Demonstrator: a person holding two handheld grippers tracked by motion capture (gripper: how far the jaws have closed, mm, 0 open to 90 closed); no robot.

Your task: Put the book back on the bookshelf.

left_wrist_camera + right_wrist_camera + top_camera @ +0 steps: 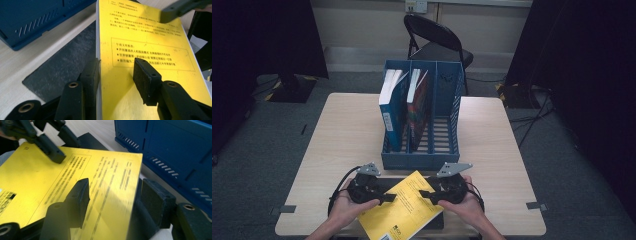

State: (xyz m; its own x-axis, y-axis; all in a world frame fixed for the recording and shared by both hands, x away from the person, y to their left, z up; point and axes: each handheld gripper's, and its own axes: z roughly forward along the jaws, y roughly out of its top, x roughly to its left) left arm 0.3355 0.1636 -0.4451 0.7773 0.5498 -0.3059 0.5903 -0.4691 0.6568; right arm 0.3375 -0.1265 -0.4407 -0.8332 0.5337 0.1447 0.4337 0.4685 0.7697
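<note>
Yellow book (404, 210) long axis runs 1–7 o'clock; our left gripper (384, 198) and right gripper (424, 194) straddle opposite edges, jaws apart, not clamped.

Recording studio or lab (office-like): black curtains (267, 35), carpet floor (247, 165), folding chair (437, 37), taped table (347, 130).

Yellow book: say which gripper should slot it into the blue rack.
Right, probably: the right gripper straddles the yellow book nearer the empty compartment of the blue rack; the left gripper straddles its far edge.

Left gripper (388, 198), right gripper (424, 194) — jaws parted, facing inward.
</note>
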